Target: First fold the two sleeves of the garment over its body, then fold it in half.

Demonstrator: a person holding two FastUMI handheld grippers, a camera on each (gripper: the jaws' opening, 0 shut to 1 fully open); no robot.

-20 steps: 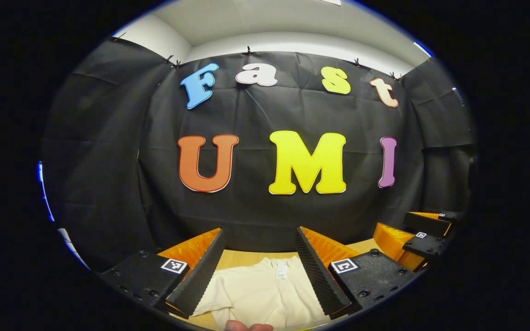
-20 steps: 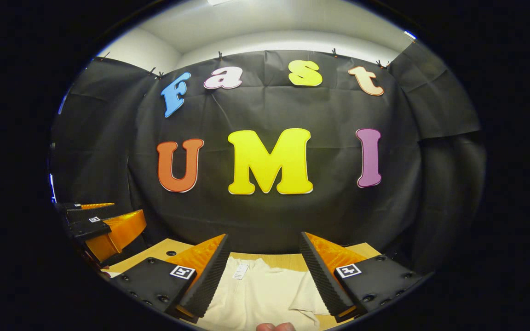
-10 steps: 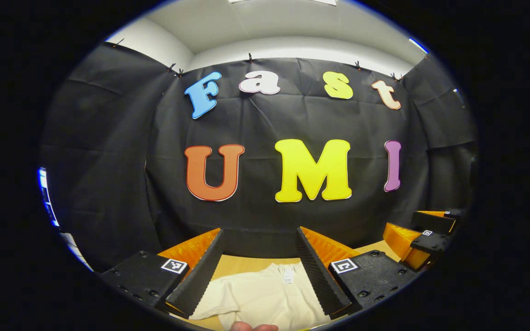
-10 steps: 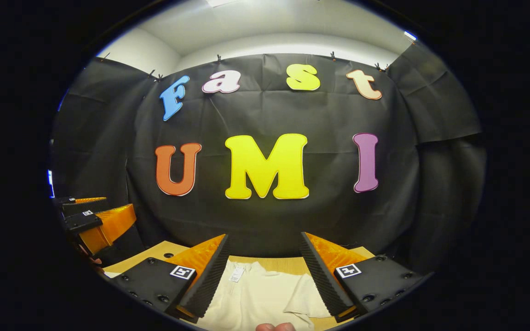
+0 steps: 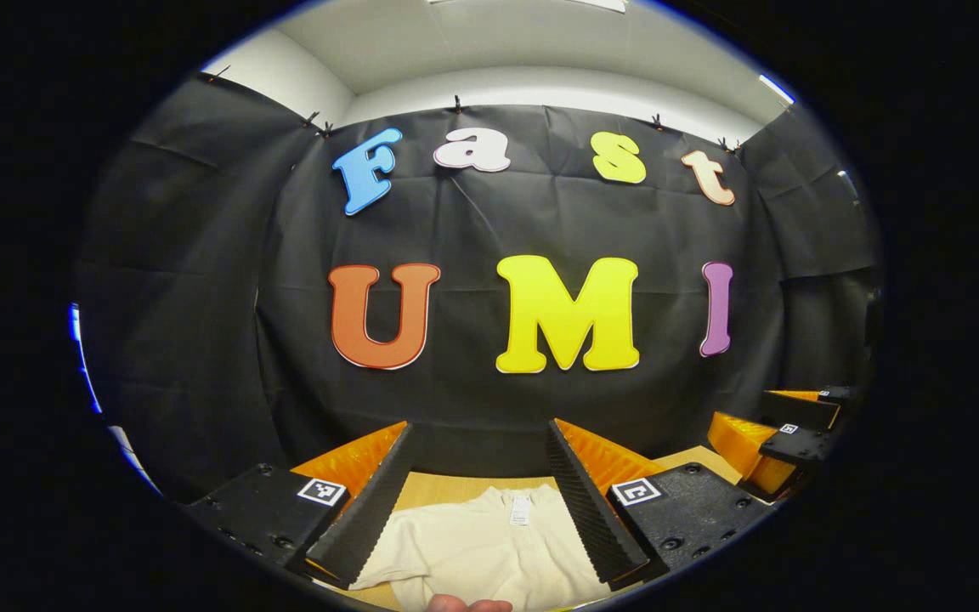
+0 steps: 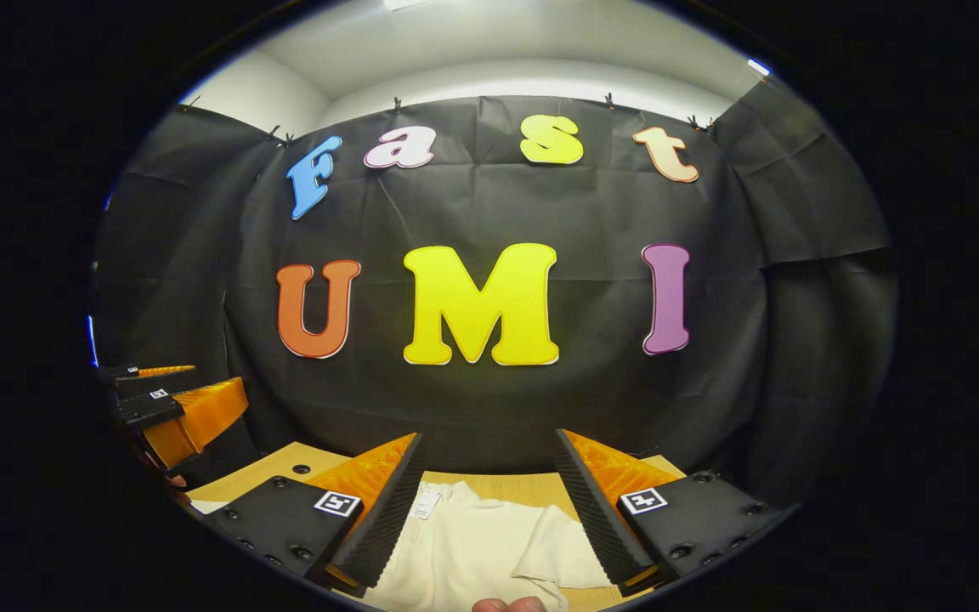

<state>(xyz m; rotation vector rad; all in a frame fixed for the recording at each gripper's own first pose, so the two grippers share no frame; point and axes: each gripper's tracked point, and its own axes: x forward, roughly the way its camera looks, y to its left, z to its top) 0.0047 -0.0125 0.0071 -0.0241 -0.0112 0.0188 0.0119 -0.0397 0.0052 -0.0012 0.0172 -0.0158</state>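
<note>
A cream garment [image 5: 489, 548] lies flat on the wooden table [image 5: 447, 489], its collar and label [image 5: 521, 508] toward the black wall. My left gripper [image 5: 481, 432] is open above it, holding nothing. One sleeve [image 5: 379, 568] spreads out by its left finger. In the right gripper view the garment [image 6: 464, 548] lies below my open right gripper [image 6: 488, 435], with a creased sleeve [image 6: 553, 552] near its right finger. Each gripper also appears at the edge of the other's view: the right gripper [image 5: 761, 421] and the left gripper [image 6: 192, 389].
The black cloth wall [image 5: 472, 399] stands close behind the table's far edge. The tabletop [image 6: 532, 486] has a small round hole [image 6: 301, 468] at the left. A fingertip [image 5: 464, 605] of the holding hand peeks in at the bottom.
Both grippers have shifted only slightly: the left view tipped a little, the right one turned a little to the right. Both have stayed open and the garment lies as before.
</note>
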